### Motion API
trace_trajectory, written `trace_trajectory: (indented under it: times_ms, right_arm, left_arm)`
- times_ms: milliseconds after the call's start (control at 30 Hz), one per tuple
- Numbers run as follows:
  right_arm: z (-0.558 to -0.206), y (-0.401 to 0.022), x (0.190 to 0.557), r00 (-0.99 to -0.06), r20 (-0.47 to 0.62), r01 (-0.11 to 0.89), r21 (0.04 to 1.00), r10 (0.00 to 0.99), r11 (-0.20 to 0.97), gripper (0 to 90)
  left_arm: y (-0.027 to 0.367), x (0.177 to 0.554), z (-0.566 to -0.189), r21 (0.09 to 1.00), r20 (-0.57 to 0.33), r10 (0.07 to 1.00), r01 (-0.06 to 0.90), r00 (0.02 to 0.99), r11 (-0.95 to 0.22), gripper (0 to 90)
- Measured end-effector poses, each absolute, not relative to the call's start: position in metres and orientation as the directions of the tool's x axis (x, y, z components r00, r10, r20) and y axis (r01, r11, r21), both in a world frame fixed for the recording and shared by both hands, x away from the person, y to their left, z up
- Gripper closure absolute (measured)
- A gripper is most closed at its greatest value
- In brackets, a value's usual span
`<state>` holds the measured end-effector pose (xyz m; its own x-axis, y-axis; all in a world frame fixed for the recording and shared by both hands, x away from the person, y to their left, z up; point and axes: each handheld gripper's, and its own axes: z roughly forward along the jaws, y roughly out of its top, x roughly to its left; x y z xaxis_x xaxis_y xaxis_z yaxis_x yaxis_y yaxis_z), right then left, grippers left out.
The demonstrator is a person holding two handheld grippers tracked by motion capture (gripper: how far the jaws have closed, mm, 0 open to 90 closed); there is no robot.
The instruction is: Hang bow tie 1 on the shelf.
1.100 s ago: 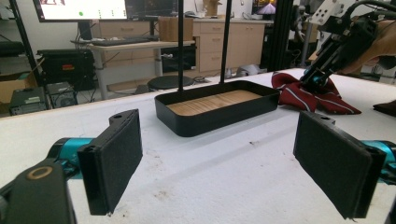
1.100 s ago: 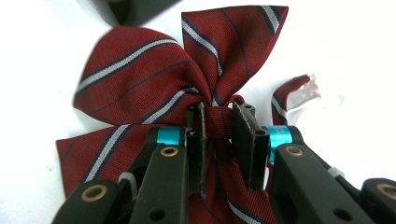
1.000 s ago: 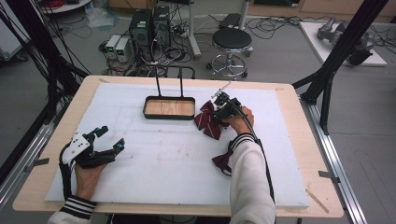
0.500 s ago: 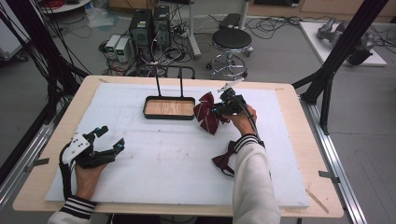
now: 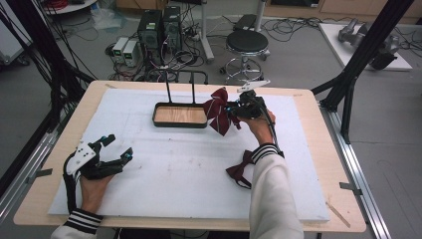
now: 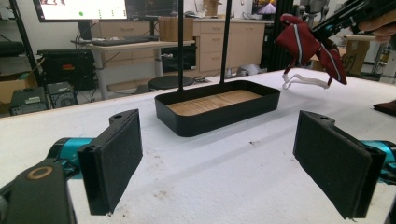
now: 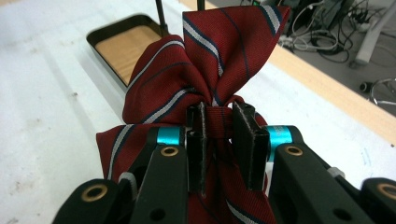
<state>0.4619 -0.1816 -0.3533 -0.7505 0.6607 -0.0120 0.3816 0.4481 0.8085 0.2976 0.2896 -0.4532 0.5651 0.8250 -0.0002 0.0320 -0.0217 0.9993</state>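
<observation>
A dark red striped bow tie [image 5: 217,110] hangs in the air just right of the black tray [image 5: 180,121] with a wooden floor. My right gripper [image 5: 234,112] is shut on the bow tie's knot [image 7: 218,122], with the tray [image 7: 105,31] ahead and to the left. A white strap dangles under the bow tie [image 6: 308,44] in the left gripper view. A second dark red bow tie [image 5: 240,169] lies on the white mat beside the right forearm. My left gripper [image 5: 117,151] rests open at the mat's left side, its pads [image 6: 114,158] wide apart and facing the tray [image 6: 219,109].
Two thin black posts [image 5: 168,90] rise from the tray's back edge. The white foam mat [image 5: 189,164] covers most of the wooden table [image 5: 343,209]. A stool [image 5: 247,42] and computers [image 5: 159,25] stand on the floor beyond the table.
My right gripper has carried the striped bow tie up and leftward, closer to the tray's right end. The left gripper has stayed where it was.
</observation>
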Motion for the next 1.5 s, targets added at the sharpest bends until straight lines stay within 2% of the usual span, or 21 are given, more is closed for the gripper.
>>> trace_trajectory:
  times_ms: [567, 933, 1033, 1500]
  right_arm:
    - [-0.330, -0.188, 0.447, -0.783, 0.007, 0.273, 0.903, 0.622, 0.333, 75.9]
    - [-0.324, -0.185, 0.442, -0.802, 0.005, 0.236, 0.921, 0.597, 0.310, 75.9]
    - [-0.320, -0.183, 0.440, -0.815, 0.027, 0.223, 0.937, 0.579, 0.270, 75.8]
    - [-0.308, -0.158, 0.444, -0.851, 0.018, 0.197, 0.937, 0.526, 0.287, 75.8]
  left_arm:
    - [0.289, 0.297, -0.453, 0.999, -0.002, 0.825, 0.032, 0.566, -0.020, 15.9]
    - [0.289, 0.298, -0.453, 0.999, -0.001, 0.826, 0.031, 0.564, -0.020, 15.9]
    - [0.289, 0.298, -0.453, 0.999, -0.004, 0.825, 0.032, 0.565, -0.018, 15.9]
    - [0.290, 0.298, -0.453, 0.999, -0.003, 0.826, 0.033, 0.564, -0.019, 15.9]
